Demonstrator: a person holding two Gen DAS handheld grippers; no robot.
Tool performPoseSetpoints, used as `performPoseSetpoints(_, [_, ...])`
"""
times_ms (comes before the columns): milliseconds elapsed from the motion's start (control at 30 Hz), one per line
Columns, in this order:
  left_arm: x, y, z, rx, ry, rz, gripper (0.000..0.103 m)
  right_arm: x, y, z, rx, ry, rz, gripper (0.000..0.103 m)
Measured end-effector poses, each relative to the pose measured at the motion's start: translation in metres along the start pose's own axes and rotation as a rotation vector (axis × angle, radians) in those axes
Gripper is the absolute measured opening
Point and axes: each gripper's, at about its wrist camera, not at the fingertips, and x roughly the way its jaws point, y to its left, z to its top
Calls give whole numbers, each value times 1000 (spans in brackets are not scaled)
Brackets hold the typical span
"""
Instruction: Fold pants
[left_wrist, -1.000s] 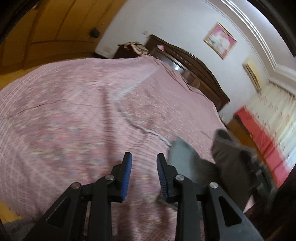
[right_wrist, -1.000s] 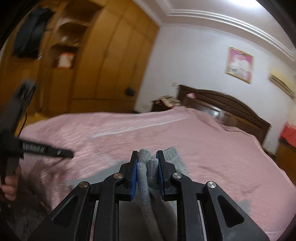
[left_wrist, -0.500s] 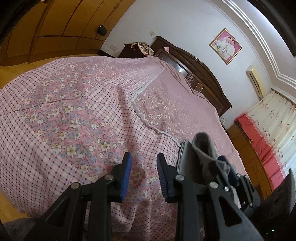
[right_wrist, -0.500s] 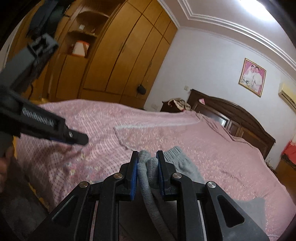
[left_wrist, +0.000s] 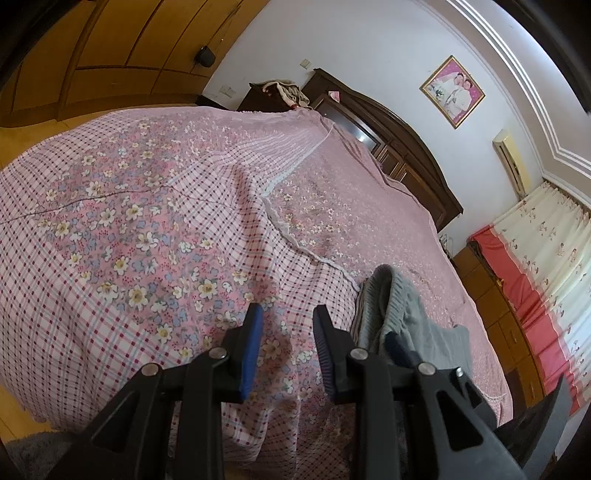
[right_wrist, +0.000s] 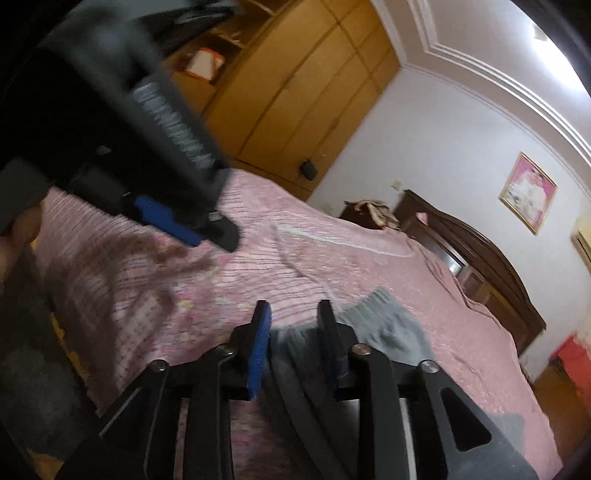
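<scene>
Overhead, both grippers — left gripper (left_wrist: 286, 326), right gripper (right_wrist: 293, 325) — hang jaws apart over grey pants (right_wrist: 380, 328) on the pink floral bedspread (left_wrist: 147, 221).

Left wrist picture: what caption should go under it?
Open left gripper hovers over the flowery pink bedspread, grey pants beside it.

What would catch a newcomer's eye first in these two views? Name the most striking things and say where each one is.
The pink floral bedspread fills most of both views. Grey pants lie bunched on it near the bed's front edge, just right of the open left tongs. In the right view the open right tongs sit over the pants, with the left tool looming blurred at upper left.
</scene>
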Motion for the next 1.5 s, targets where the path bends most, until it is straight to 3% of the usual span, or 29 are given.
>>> performPoseSetpoints(67, [-1, 1, 0, -4, -1, -1, 29, -1, 2, 0, 12, 2, 49, 50])
performPoseSetpoints(200, [-4, 4, 0, -24, -19, -6, 29, -21, -14, 4, 147, -60, 177, 52])
performPoseSetpoints(333, [-9, -3, 0, -5, -57, -28, 29, -49, -60, -1, 328, -70, 275, 53])
performPoseSetpoints(467, [-2, -29, -6, 101, -32, -28, 29, -70, -105, -30, 359, 11, 224, 54])
performPoseSetpoints(567, [7, -58, -16, 226, -11, -23, 29, -89, -136, -57, 340, 78, 117, 54])
performPoseSetpoints(800, [16, -113, -33, 361, -26, -113, 29, -121, -216, -130, 597, 153, -7, 54])
performPoseSetpoints(900, [27, -127, -37, 386, 1, -141, 30, -117, -250, -161, 819, 144, 79, 54])
performPoseSetpoints(1000, [49, -131, -43, 407, 65, -42, 29, -105, -272, -185, 991, 138, 203, 54])
performPoseSetpoints(1133, [64, -126, -48, 408, 108, 21, 28, -91, -287, -215, 1137, 180, 240, 54])
performPoseSetpoints(1233, [63, -127, -50, 407, 99, 25, 28, -88, -285, -232, 1175, 216, 239, 52])
performPoseSetpoints(1400, [48, -137, -59, 448, 63, 41, 28, -85, -279, -215, 1040, 285, 181, 46])
performPoseSetpoints(1500, [42, -160, -55, 457, 53, -31, 28, -93, -284, -200, 991, 245, 154, 31])
